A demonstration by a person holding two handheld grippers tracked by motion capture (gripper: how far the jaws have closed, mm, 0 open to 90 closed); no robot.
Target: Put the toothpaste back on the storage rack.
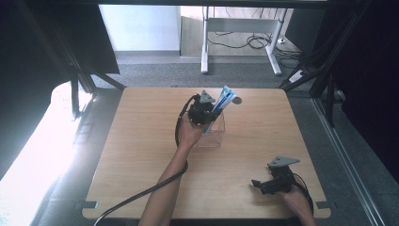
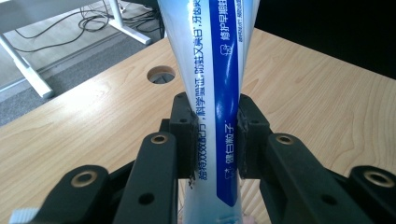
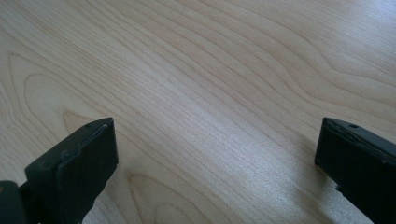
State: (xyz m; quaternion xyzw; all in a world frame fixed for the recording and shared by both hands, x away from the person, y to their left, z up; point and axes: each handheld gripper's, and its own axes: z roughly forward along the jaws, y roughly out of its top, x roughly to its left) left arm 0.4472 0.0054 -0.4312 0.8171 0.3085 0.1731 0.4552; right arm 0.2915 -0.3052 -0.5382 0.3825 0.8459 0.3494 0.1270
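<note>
At about ten o'clock of the wooden tabletop [image 1: 141, 155], a black cable [image 1: 141, 192] trails up from the near edge alongside a person's left forearm [image 1: 165, 181]. That arm ends near the centre of the tabletop, toward twelve o'clock, where the left claw [image 1: 207, 115] pinches a blue-and-white toothpaste tube [image 1: 221, 106]. The tube leans out past the claw toward one o'clock, its far end close to a round cable hole [image 1: 237, 100] in the tabletop. Just beneath the claw, at about six o'clock of it, stands a clear plastic box [image 1: 214, 134], and the tube's lower end sits at the box's open top; whether it touches the box cannot be told.

The left gripper view shows the grip close up: the left claw [image 2: 215, 140] has both pads pressed flat against the toothpaste tube [image 2: 217, 84], one on each side, the tube running straight up between them with its blue printed stripe facing the camera. The cable hole [image 2: 161, 74] lies beyond, at eleven o'clock.

At five o'clock of the tabletop, well apart from the tube, the right claw [image 1: 256, 183] rests low in the person's right hand [image 1: 296, 200], pointing toward nine o'clock. In the right gripper view the right claw [image 3: 215, 154] stands spread wide over bare wood grain [image 3: 210, 79], holding nothing.
</note>
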